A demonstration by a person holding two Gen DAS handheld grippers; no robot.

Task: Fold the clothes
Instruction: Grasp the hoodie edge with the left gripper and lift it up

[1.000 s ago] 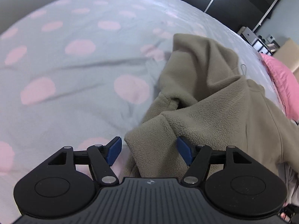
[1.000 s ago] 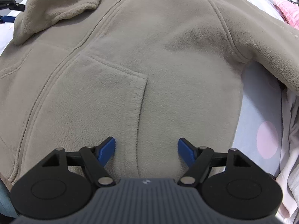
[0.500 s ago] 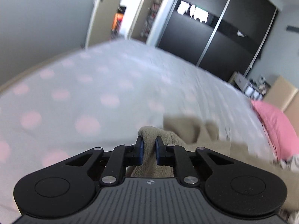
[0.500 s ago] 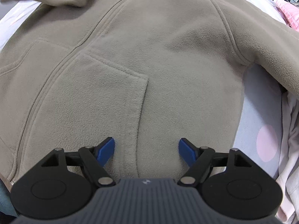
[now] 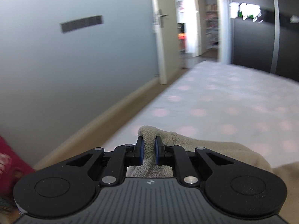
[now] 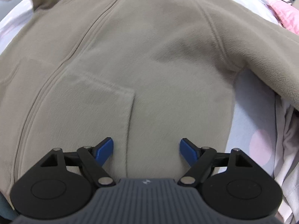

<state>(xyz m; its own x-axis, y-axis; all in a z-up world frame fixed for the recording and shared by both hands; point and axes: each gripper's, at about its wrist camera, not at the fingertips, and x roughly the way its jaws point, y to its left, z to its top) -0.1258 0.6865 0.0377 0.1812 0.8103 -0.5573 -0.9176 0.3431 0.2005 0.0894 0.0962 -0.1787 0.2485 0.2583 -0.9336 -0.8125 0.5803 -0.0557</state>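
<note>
- Pinching a fold of the beige fleece zip jacket (image 5: 149, 149), the left hand-held gripper (image 5: 149, 150) has its blue-padded fingers (image 5: 139, 149) closed on the cloth, which bulges up over the tips.
- Behind it the fleece trails to the right and down across the bed with its pale grey cover dotted in pink (image 5: 224, 100).
- The left view is blurred; it looks across the bed toward a plain grey wall (image 5: 65, 65), a beige skirting strip along the floor, an open white door with a handle (image 5: 160, 37) and a dark glossy wardrobe front (image 5: 261, 43).
- A magenta object (image 5: 11, 160) sits at the left edge, too blurred to identify.
- The right hand-held gripper (image 6: 146, 148) hovers with its fingers spread wide and empty, above the jacket's front near a patch pocket (image 6: 89, 108).
- The jacket lies spread front-up on the bed, one sleeve (image 6: 271, 59) running off to the right.
- White cloth (image 6: 287, 140) is bunched at the right edge, and a pink pillow (image 6: 286, 13) lies beyond the sleeve.
</note>
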